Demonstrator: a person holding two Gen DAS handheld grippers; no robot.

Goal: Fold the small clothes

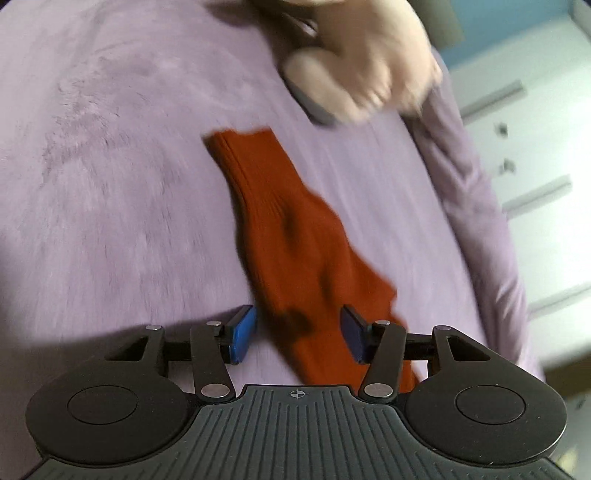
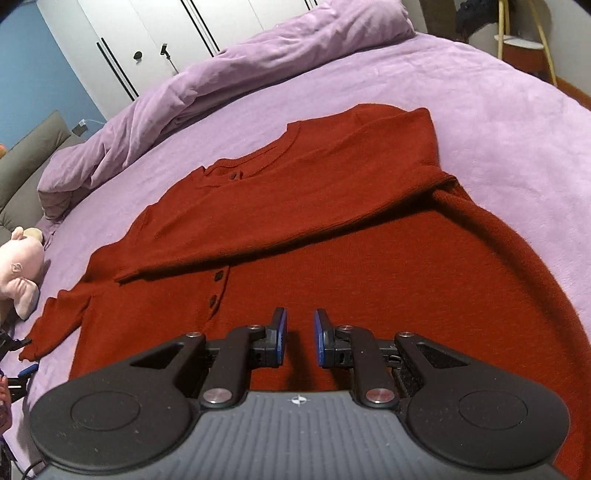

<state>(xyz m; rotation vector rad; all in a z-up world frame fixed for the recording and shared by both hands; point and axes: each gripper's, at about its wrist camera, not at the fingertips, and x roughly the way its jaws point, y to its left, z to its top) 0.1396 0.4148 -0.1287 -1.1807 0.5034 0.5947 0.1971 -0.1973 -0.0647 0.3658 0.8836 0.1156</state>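
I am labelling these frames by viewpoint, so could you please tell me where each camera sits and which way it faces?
Left wrist: sits on the left hand-held gripper, looking down along its open fingers at the red cardigan's sleeve on the purple blanket; a blurred plush toy lies beyond.
Right wrist: sits on the right hand-held gripper, facing across the cardigan's body toward the bunched duvet and white wardrobe; its fingers are slightly apart.
Shared: the same cardigan, blanket and plush toy.
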